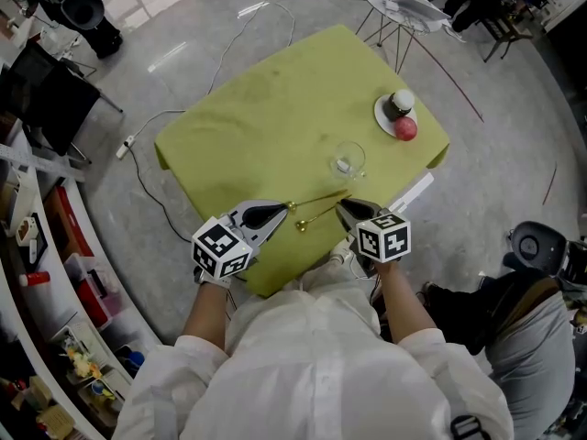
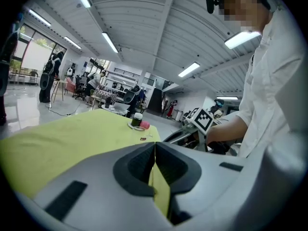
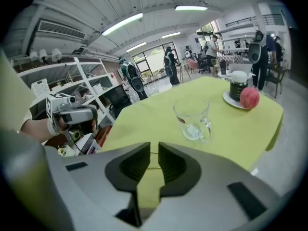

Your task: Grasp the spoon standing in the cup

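- Left claw [image 1: 282, 209]: over the table's [image 1: 248, 108] near edge, jaws pressed fully together. Its own view shows nothing between them.
- 2 thin gold spoons sit between the claws, by the near edge. The far spoon [image 1: 321, 199] has 1 end right at the left claw's tips; no view shows it pinched. The near spoon [image 1: 318, 218] has its rounded end toward the near edge and its handle toward the right claw.
- Right claw [image 1: 341, 205]: jaws a narrow slit apart. Fine gold lines show across the slit, read as the spoons beyond it, not a grip. I judge it empty.
- Cup [image 1: 348, 160]: clear glass, upright, just beyond the right claw and inboard of the right corner. No spoon stands in it.
- Plate [image 1: 383, 115] at the right corner, with a jar [image 1: 401, 103] and an apple [image 1: 405, 128].
- Progress, judged: spoon already out of the cup and neither claw holds 1. Nothing is left standing to grasp.
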### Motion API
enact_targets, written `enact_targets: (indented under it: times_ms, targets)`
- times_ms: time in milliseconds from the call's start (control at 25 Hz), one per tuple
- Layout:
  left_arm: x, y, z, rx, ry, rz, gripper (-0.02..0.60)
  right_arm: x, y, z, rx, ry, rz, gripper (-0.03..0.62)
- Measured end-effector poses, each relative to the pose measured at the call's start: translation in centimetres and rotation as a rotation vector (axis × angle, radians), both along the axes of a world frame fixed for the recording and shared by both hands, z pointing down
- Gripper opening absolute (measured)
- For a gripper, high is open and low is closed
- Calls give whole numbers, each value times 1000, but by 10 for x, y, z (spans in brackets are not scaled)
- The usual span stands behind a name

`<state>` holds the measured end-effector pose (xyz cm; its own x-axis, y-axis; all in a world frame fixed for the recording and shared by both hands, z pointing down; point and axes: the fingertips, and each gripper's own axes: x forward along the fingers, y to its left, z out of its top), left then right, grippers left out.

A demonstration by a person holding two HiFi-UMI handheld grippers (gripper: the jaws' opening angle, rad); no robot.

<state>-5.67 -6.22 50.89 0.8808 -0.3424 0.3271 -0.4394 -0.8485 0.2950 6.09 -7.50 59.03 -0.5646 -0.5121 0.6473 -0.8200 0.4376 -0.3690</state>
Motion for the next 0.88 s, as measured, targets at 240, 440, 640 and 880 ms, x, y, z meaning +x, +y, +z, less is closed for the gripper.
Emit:
enact_targets:
  times_ms: [240, 440, 640, 880]
  targets:
    - [-23, 7, 0, 1, -12, -32, 5, -9, 5, -32, 130, -39, -44, 26]
    - [-28, 13, -6, 26, -14, -30, 5, -14, 10, -53, 200, -61, -49, 17]
    - [-30, 14, -16, 52, 3, -35, 5, -17, 18, -77, 288, -88, -55, 11]
    - [-26, 13, -23, 76, 20, -31, 5, -20, 26, -100, 384, -106, -94, 8]
